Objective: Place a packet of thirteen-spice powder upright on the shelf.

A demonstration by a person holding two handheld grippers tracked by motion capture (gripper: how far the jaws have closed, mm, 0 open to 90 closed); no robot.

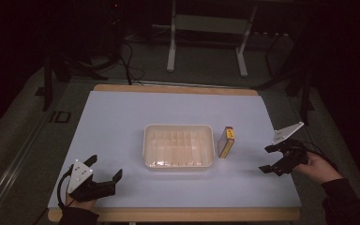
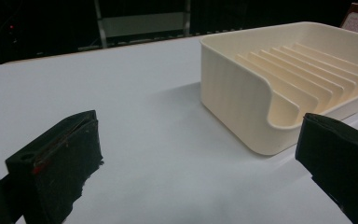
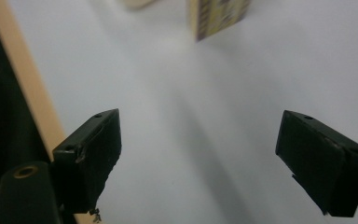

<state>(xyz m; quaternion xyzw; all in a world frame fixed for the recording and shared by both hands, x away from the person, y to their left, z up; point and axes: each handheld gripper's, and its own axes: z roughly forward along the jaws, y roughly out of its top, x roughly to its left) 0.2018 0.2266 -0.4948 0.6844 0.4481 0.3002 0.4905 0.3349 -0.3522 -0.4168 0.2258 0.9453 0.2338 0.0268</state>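
Note:
A cream ribbed tray sits mid-table, empty. Just to its right stands a small yellow and brown box on its narrow side. My left gripper rests at the table's front left, open, nothing between its jaws; its own view looks past the jaws at the tray's near corner. Off to the right of the box, my right gripper is open and empty, pointing toward the box. In the right gripper view the box is blurred at the top, well beyond the jaws.
The table has a pale blue-white cover with a wooden edge showing at front and back. The right gripper view shows that wooden edge close to its left jaw. A metal stand and cables lie on the dark floor behind.

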